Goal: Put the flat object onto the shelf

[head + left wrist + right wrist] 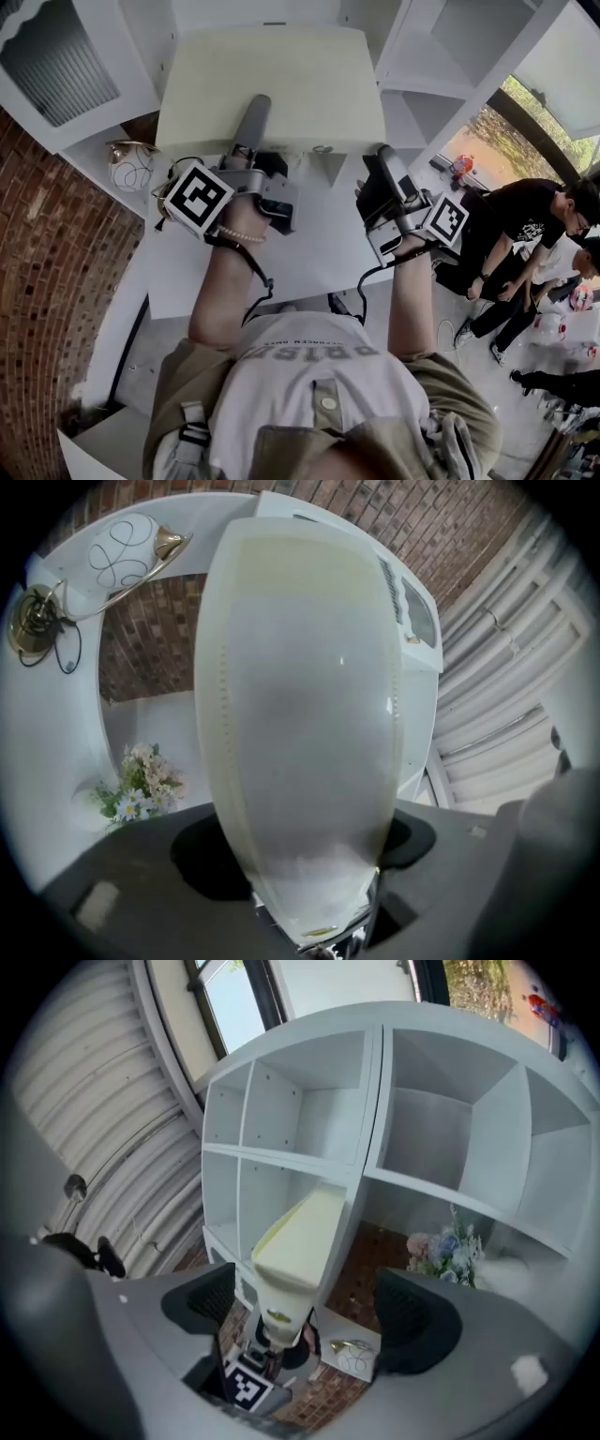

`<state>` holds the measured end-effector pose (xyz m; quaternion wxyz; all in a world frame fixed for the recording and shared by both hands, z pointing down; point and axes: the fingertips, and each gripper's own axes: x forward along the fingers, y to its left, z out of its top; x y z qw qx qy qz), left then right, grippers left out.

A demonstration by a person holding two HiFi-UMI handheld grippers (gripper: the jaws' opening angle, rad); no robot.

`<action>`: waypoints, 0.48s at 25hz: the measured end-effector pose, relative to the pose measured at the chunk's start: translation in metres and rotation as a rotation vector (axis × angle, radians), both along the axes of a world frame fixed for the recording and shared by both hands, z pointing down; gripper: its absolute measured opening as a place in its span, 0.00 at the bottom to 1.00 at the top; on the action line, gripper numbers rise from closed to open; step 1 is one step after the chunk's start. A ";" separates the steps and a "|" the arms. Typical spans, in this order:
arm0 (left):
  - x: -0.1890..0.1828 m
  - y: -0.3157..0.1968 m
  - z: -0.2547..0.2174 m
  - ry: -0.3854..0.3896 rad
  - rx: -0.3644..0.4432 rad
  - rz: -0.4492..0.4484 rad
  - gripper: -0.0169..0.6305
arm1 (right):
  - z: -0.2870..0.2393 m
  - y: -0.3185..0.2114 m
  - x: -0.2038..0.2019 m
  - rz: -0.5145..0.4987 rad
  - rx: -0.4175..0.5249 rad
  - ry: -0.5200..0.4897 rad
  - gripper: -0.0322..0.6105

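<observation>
Item: flat object [272, 84], rectangular, cream on its broad face and paler along its thick edge. Its near end was clamped in the left tongs [255, 112]. In the head view one grey finger lay over its upper face, and in the left gripper view the pads pressed against it on either side. The object stuck out from those tongs, tilted upward, with its far end toward the white shelf unit [450, 1129]. Whether that end rested on a shelf board could not be told. Right tongs [382, 173]: jaws stood wide apart with nothing held, near the object's near right corner and apart from it. Shelf unit: white, divided into open square compartments. Also recorded: a lamp [122, 550] with a white globe marked in looping lines and a brass fitting, set beside the brick wall [150, 658]. A bunch of flowers [141, 785] showed low at the left of the left gripper view. People [525, 234] were at the right edge of the head view, well apart from the shelf unit.
</observation>
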<state>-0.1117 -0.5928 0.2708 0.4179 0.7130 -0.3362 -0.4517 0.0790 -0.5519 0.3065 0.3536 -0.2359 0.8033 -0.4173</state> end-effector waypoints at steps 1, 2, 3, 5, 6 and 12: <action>0.000 -0.001 0.000 -0.002 -0.002 0.000 0.56 | 0.002 0.007 -0.013 -0.028 0.022 0.020 0.76; 0.001 -0.002 0.000 -0.005 -0.004 0.001 0.56 | 0.004 0.012 -0.028 -0.057 0.044 0.038 0.76; 0.002 -0.003 -0.001 -0.008 -0.006 0.003 0.56 | 0.004 0.015 -0.042 -0.083 0.060 0.049 0.74; 0.004 -0.004 -0.003 -0.015 -0.007 0.008 0.56 | 0.002 0.013 -0.063 -0.115 0.074 0.060 0.68; 0.005 -0.005 -0.003 -0.018 -0.007 0.012 0.56 | 0.001 0.012 -0.071 -0.123 0.077 0.069 0.63; 0.007 -0.007 0.000 -0.055 -0.009 0.043 0.57 | -0.004 -0.001 -0.096 -0.139 0.085 0.102 0.51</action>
